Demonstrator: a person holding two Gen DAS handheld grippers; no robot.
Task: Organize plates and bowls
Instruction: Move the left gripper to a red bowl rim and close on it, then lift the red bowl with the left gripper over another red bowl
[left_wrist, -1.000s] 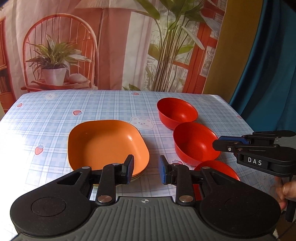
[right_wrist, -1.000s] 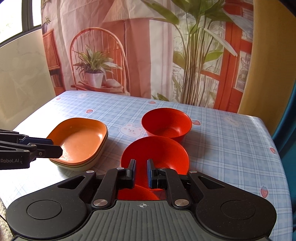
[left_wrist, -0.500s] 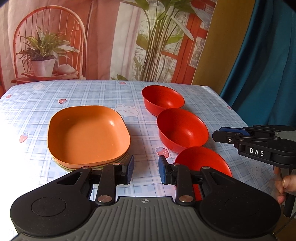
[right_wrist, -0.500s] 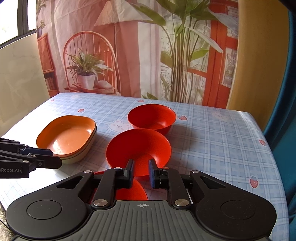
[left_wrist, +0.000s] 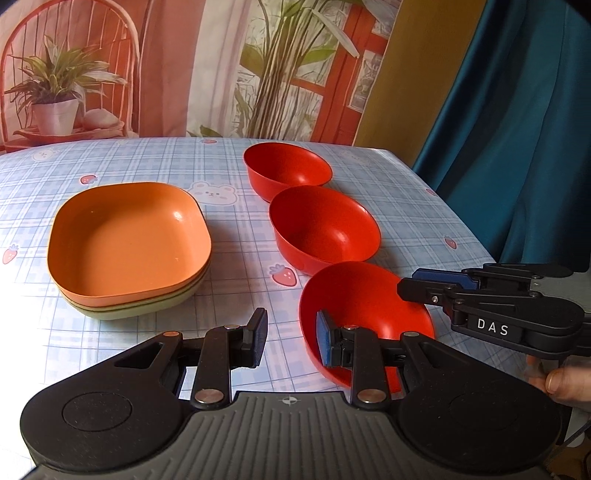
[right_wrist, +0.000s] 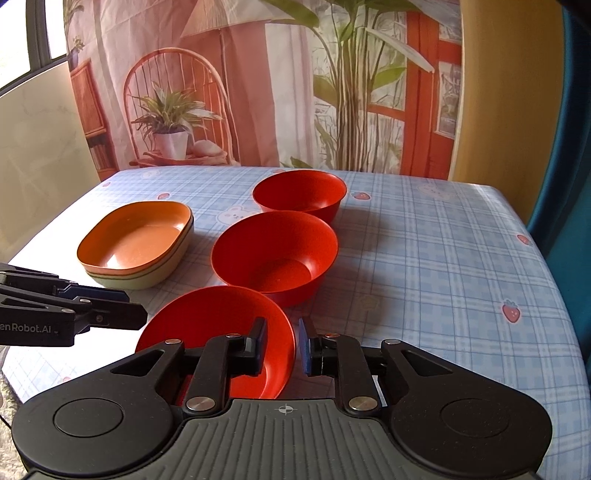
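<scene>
A table (right_wrist: 443, 258) under a blue plaid cloth printed with strawberries and bears stands before a backdrop (right_wrist: 295, 74) picturing a wicker chair, potted plants and a red window frame.

Three red bowls run in a line from the table's middle toward the near edge. In the right wrist view the near bowl (right_wrist: 221, 317) sits at 6 o'clock, the middle bowl (right_wrist: 275, 251) just beyond it, the far bowl (right_wrist: 300, 192) toward 12. A stack of plates (right_wrist: 136, 243), orange on top of pale green ones, lies at 9 o'clock from the middle bowl, apart from it.

The right gripper (right_wrist: 282, 345) straddles the near bowl's right rim, its jaws narrow and just lately opening, the pads not visibly pressing the rim. The left gripper (left_wrist: 291, 336) has its jaws narrowly apart over that bowl's left rim, one finger inside, one outside, gripping nothing. A hand (left_wrist: 561, 384) shows at the left view's 4 o'clock edge, holding the right gripper.
</scene>
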